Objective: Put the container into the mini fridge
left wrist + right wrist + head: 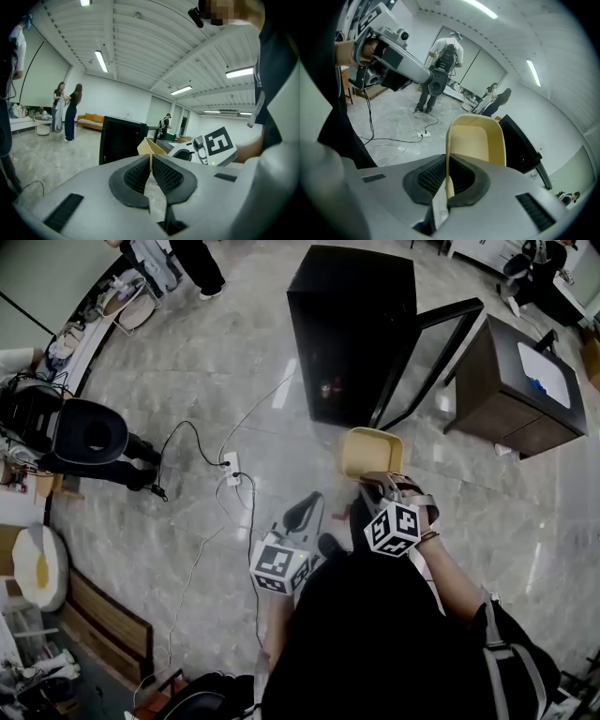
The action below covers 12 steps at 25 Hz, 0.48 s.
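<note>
Marble floor (pixel 216 362), black mini fridge (pixel 352 324) ahead, door (pixel 436 357) open. My right gripper (pixel 447 180) clamps the container (pixel 476 140) by its rim, long axis toward the fridge. My left gripper (pixel 151 171) is closed, empty.

The mini fridge (pixel 352 315) stands open and its dark mouth faces us. The door (pixel 436 357) is swung out to the right, closing off that side, and the dark cabinet (pixel 511 395) sits just beyond it. Straight ahead the floor (pixel 234 362) is bare up to the opening. Something small and reddish (pixel 328 388) sits low inside. Cables (pixel 202 442) and a power strip (pixel 232 468) trail off to the left, on the floor. The container (pixel 369 452), clamped in the right tool (pixel 375 478), hangs right before the gap. The left tool (pixel 302 514) is low and left, out of that line.
</note>
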Tool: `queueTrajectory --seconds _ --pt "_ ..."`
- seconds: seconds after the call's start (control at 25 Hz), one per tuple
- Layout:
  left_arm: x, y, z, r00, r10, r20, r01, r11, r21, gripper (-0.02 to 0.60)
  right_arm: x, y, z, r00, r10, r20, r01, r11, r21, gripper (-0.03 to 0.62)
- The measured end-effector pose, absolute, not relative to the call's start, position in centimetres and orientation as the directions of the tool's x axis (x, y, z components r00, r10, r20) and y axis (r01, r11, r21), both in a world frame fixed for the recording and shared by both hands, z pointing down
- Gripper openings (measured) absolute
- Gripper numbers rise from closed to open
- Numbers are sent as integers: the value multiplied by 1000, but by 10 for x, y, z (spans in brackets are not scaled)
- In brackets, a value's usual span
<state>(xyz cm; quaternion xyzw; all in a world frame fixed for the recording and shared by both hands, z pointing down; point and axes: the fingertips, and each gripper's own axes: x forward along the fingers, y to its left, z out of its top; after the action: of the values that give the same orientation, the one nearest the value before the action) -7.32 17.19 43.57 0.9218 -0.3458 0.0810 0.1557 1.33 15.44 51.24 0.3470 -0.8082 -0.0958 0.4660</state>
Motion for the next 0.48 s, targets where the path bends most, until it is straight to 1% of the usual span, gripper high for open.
queueTrajectory --seconds 0.24,0.48 --pt "-82 173 443 740 -616 269 -672 -699 246 43 9 152 517 -337 -643 688 -515 738 437 31" --pt "-83 153 443 728 -626 280 -685 -684 252 43 4 129 520 -361 -622 695 -504 757 416 31"
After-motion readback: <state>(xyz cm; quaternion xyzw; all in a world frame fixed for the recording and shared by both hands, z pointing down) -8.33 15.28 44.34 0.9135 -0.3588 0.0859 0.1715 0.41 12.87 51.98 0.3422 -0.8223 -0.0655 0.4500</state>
